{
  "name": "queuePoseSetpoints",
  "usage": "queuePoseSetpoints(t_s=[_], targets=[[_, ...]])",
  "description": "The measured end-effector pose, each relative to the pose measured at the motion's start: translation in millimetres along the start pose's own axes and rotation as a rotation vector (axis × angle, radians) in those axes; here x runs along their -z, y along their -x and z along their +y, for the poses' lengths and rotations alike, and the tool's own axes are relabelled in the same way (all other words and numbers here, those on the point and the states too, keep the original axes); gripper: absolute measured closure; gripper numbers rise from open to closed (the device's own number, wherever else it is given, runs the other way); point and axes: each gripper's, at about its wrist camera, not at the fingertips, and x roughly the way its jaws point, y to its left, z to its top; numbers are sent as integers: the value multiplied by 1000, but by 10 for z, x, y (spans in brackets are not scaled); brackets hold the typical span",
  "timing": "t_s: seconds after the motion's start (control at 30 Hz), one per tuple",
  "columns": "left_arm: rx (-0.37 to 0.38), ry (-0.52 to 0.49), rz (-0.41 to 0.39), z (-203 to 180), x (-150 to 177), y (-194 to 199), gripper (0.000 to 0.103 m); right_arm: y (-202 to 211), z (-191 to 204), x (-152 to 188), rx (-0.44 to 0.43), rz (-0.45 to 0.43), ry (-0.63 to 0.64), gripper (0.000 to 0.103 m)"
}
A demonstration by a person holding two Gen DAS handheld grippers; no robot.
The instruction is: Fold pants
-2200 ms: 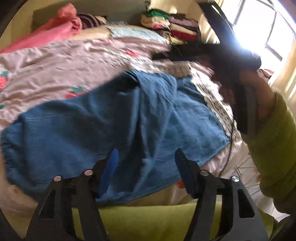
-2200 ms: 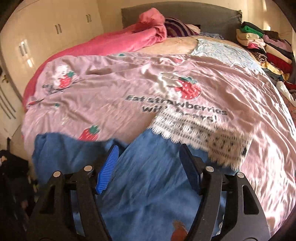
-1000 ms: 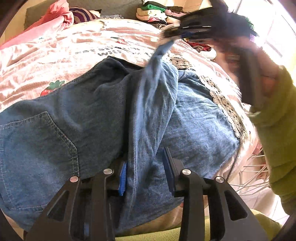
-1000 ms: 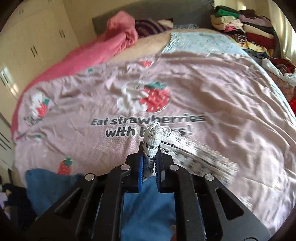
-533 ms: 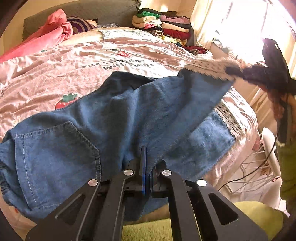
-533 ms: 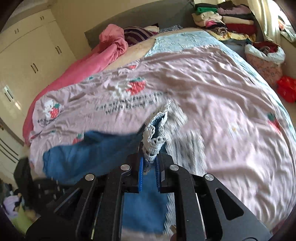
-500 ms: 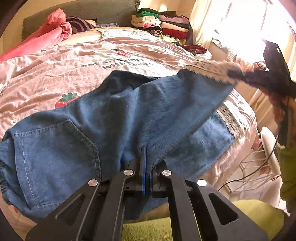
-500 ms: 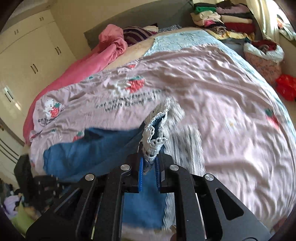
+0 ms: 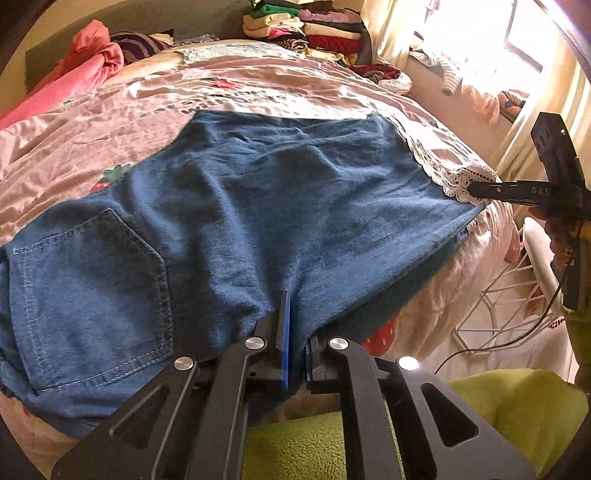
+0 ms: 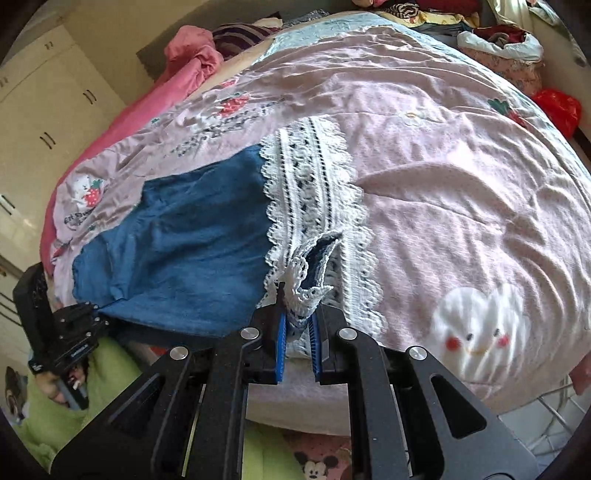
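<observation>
Pale cream wardrobe doors [image 10: 55,122] with dark handles close off the far left of the room, seen from the right wrist view. Pink bedspread [image 10: 461,192] covers the whole bed; its print reads partly, "Eat Str…" beside a small bear with a strawberry at the left, more dark lettering mid-bed too blurred to make out, a white blushing heart-face near the right front. Crumpled pink blanket [image 9: 92,59] heaped at the headboard, left. Blue denim pants [image 9: 258,206] lie spread flat across the near half of the bed, one leg laid over the other, back pocket to the left, white lace hem [image 10: 314,192] to the right, near edge at the mattress front. Left gripper [image 9: 295,332] at that near edge, fingers together and clamped on a ridge of denim at the crotch. Right gripper [image 10: 297,325] at the right end, fingers pinched shut on the bunched lace hem corner; white letters on its body in the left wrist view, only "DAS" legible. Lime-green fleece sleeve [image 9: 517,406] below both tools. Stack of folded clothes [image 9: 317,26] at the far right head of the bed. Bright curtained window [image 9: 517,44] along the right wall. White wire rack [image 9: 517,295] and a black cable on the floor just beside the bed's right front corner; bedspread beyond the pants lies bare up to the pillows. Red bag [image 10: 559,109] off the bed's far right edge.
</observation>
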Motion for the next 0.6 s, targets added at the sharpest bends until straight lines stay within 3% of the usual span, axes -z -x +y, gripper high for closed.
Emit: queuePoseSetpoints(t_s=[0.27, 0.33, 0.4, 0.43, 0.5, 0.6], targets=[[-10, -34, 27, -60, 29, -74, 94, -76, -210, 113, 15, 32, -37, 93], [-15, -38, 26, -71, 37, -70, 92, 8, -186, 83, 50, 20, -10, 75], [-3, -49, 28, -98, 51, -62, 68, 138, -154, 41, 116, -6, 44, 68], [3, -54, 28, -118, 60, -55, 62, 236, -144, 11, 140, -34, 67, 68], [0, -66, 30, -156, 78, -41, 56, 379, -128, -45, 156, -79, 83, 66], [11, -54, 18, -153, 101, 64, 51, 451, 27, -82, 110, -117, 132, 61]])
